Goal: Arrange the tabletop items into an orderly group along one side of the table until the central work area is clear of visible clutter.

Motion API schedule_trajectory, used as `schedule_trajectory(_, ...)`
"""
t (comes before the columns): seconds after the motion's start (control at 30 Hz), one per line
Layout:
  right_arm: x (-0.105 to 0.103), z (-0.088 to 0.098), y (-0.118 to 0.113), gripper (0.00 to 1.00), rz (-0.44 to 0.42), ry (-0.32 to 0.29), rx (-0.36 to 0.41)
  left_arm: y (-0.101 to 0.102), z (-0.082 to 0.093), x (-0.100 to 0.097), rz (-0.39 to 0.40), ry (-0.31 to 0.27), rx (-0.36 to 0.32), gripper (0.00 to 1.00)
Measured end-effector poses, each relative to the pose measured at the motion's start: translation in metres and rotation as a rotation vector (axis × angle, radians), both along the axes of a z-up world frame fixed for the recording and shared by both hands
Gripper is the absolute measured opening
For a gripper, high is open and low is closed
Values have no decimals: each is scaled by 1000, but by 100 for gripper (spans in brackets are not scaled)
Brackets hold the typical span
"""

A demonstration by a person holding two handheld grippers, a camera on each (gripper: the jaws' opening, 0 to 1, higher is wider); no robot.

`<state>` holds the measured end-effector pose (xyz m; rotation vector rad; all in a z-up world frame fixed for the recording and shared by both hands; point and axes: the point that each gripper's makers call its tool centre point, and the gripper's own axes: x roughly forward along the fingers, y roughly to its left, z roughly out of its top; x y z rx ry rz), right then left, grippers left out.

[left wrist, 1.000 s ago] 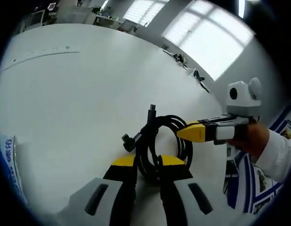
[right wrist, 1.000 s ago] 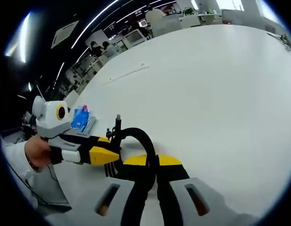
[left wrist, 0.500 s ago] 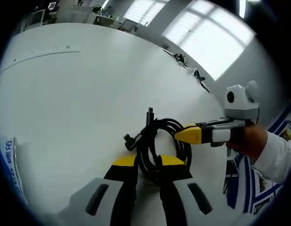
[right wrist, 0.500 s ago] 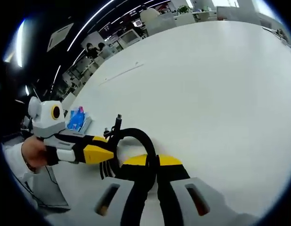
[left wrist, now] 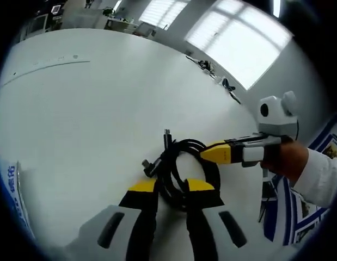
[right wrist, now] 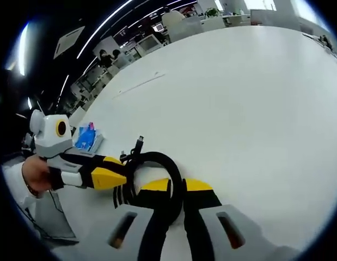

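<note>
You are holding both grippers low over the broad white tabletop (left wrist: 92,109), each one gripping the same coiled black cable (left wrist: 182,168). In the left gripper view, your left gripper (left wrist: 171,187) is reaching forward with its yellow-tipped jaws clenched on the near side of the coil, which is lying on the table with its two plug ends pointing away from you. Your right gripper (left wrist: 209,154) is coming in from the right, held level in your hand (left wrist: 282,160) with a white sleeve behind it, its yellow tip touching the far loop of the coil.

In the right gripper view, your right gripper (right wrist: 176,186) is pinching the thick black loop of the cable (right wrist: 157,163) between its jaws, and your left gripper (right wrist: 116,176) is crossing in from the left. A flat blue packet (right wrist: 86,137) is lying near the table edge beyond it.
</note>
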<state>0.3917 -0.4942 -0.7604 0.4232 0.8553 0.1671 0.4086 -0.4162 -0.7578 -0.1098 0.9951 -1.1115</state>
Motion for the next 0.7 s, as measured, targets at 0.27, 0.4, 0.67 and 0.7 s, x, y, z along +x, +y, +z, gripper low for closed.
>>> schedule_trajectory(0.27,1,3,1,7,4,-5,-4,0,2,-1,-4,3,-7,25)
schedule_trajectory(0.4,1,5,2,7,4,-11,-5,0,5,-3,-9,5,-11,27)
schedule_trajectory(0.67,-1,10,3,9,4,-17,-16,2,10,-4,-19,3,-18,31)
schedule_trajectory(0.7,-1,10,3,9,2,-19,-15,2,10,-5,-20,3,-21,31)
